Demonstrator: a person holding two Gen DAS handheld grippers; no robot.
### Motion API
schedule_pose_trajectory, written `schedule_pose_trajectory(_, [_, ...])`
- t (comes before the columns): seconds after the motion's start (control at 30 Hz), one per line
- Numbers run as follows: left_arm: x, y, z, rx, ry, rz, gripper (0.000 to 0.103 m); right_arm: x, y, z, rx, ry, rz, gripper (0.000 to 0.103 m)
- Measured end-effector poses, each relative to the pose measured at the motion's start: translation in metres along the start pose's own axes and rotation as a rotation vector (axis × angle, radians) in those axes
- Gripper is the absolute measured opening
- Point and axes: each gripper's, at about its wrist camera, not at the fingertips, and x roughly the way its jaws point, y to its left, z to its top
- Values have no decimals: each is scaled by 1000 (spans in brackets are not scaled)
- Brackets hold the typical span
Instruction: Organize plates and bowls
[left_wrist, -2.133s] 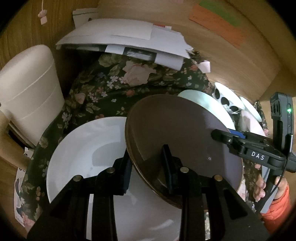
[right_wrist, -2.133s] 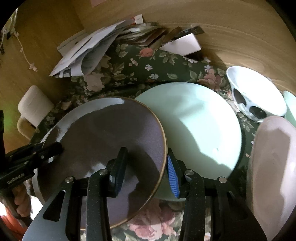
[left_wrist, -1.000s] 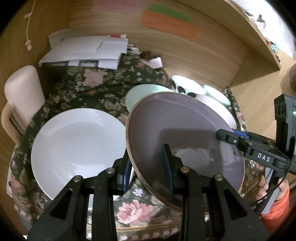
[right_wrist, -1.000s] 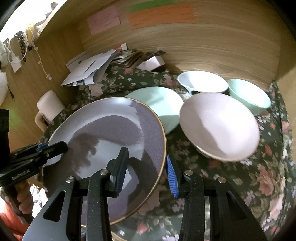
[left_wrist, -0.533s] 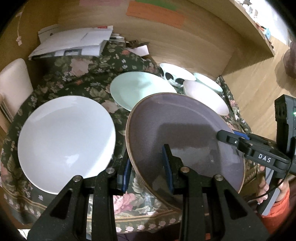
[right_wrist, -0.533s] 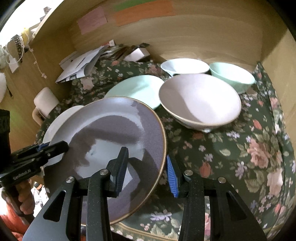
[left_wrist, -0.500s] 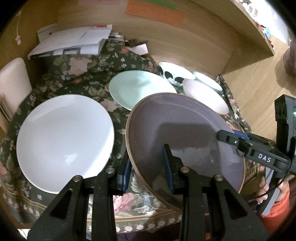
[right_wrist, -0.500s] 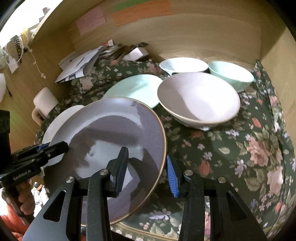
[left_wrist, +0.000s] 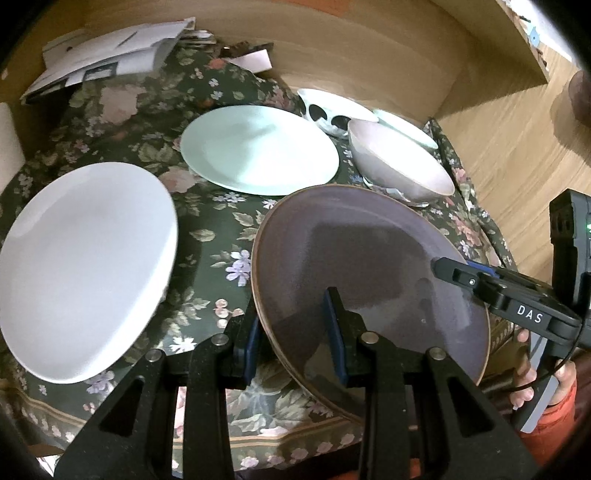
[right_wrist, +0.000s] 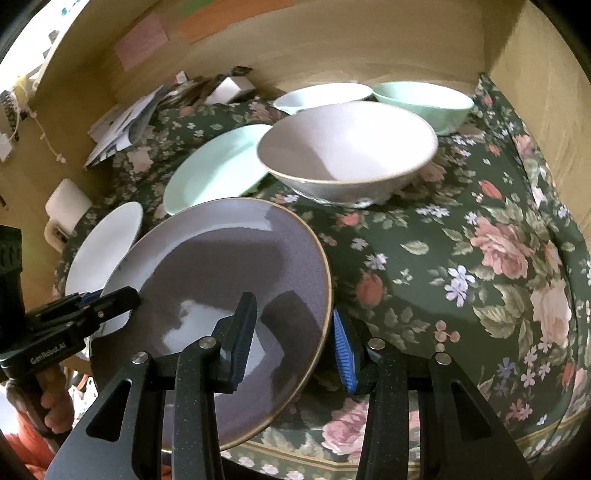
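Right gripper (left_wrist: 448, 266) marked "DAS"; left gripper (right_wrist: 125, 299) "GenRobot.AI"; both clamp purple plate (left_wrist: 369, 258).

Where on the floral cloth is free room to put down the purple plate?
The floral cloth is bare right of the purple plate, in front of the pink bowl. The rear is crowded: mint plate, spotted bowl, mint bowl.

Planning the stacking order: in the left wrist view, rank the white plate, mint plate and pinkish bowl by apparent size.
1. white plate, though it lies nearest the camera, which inflates it.
2. mint plate.
3. pinkish bowl, seen obliquely and farther off, so its true size is unsure.
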Motion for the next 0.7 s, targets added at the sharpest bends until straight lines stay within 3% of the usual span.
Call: schedule_pose_trajectory(0.7, [29, -1, 9, 0, 32, 38, 34, 18, -7, 6, -33, 22, -39, 39])
